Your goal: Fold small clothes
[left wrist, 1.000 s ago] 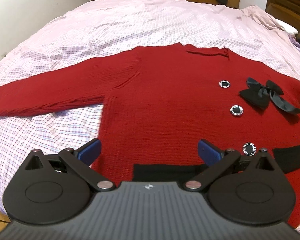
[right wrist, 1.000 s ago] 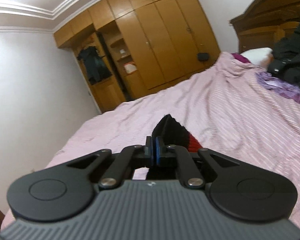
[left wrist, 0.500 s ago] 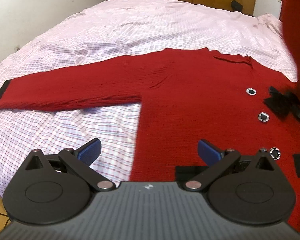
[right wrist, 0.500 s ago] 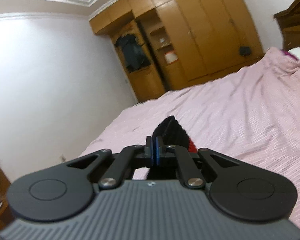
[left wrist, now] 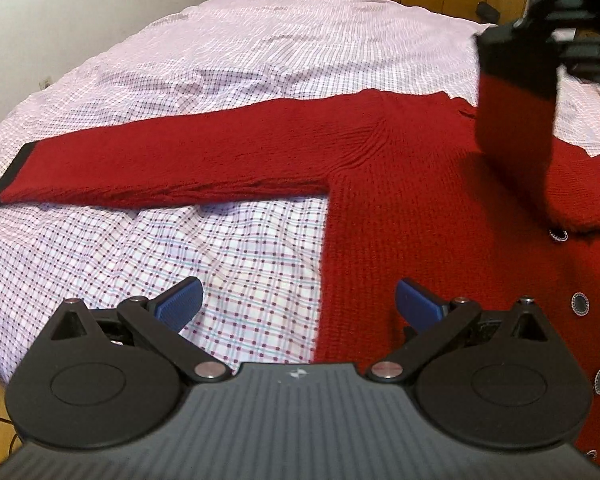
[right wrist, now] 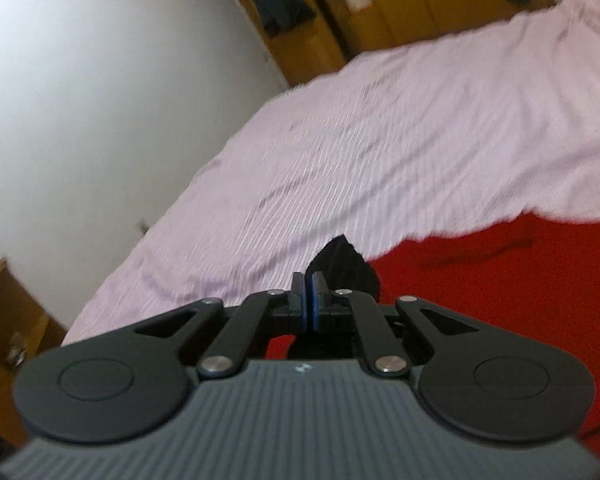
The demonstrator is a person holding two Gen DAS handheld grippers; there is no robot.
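Right gripper (right wrist: 308, 308) clamped black cuff (right wrist: 342, 266) above red knit cardigan (left wrist: 440, 208); left gripper (left wrist: 296, 300) wide, other sleeve (left wrist: 180, 164) far-left, lengthwise left-right.

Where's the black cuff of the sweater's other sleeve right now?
In the left wrist view it hangs at upper right, the black cuff pinched in the right gripper above the red knit sweater.

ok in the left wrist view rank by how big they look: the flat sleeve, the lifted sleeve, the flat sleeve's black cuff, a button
1. flat sleeve
2. lifted sleeve, though it hangs nearer the camera, so this is unsure
3. black cuff
4. button
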